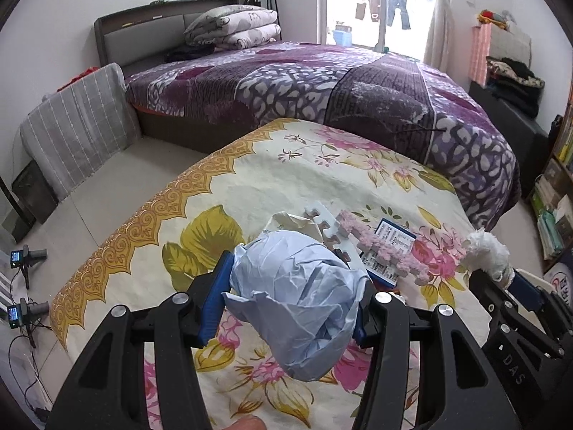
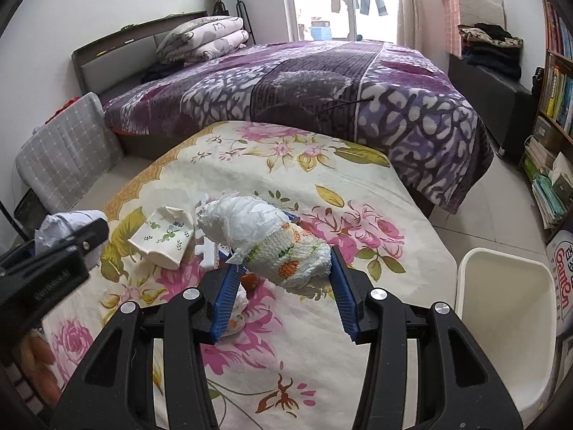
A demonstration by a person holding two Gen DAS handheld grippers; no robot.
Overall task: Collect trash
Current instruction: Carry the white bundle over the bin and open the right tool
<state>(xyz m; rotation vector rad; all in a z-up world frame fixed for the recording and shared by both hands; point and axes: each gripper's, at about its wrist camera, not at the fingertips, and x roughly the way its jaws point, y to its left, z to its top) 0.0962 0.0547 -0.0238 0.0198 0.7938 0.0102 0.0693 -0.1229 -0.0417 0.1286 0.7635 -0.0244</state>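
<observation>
The left gripper (image 1: 286, 304), nearest the lens, has its blue pads pressed into both sides of a crumpled blue wad (image 1: 297, 297), likely paper or thin plastic, held clear above the floral cloth (image 1: 250, 179). The wad bulges out past the pads and hangs below them, so it looks light and soft; it will give rather than slip, and a grip across its thick middle, as now, should be safe. The right gripper (image 2: 284, 286) is about a third open, its jaws clamped on a white roll (image 2: 272, 240), a crinkled bundle with an orange-and-green print that looks like a rolled nappy or wrapped tissue. It is held across its lower end and lifted off the cloth, with the plain upper end sticking out forward, unsupported. I judge it light but floppy, so the free end may sag or unroll; a hold nearer the middle would be steadier. A white bin (image 2: 508, 308) stands open on the floor just right of the cloth, near the right gripper, and is the likely place for both. Still lying on the cloth are a small printed paper bag (image 2: 163, 238), a white foam strip (image 2: 206, 247) with puzzle teeth, a pink fuzzy strip (image 1: 379, 247) and a printed box (image 1: 394, 238), all light, and best pinched at an edge.
</observation>
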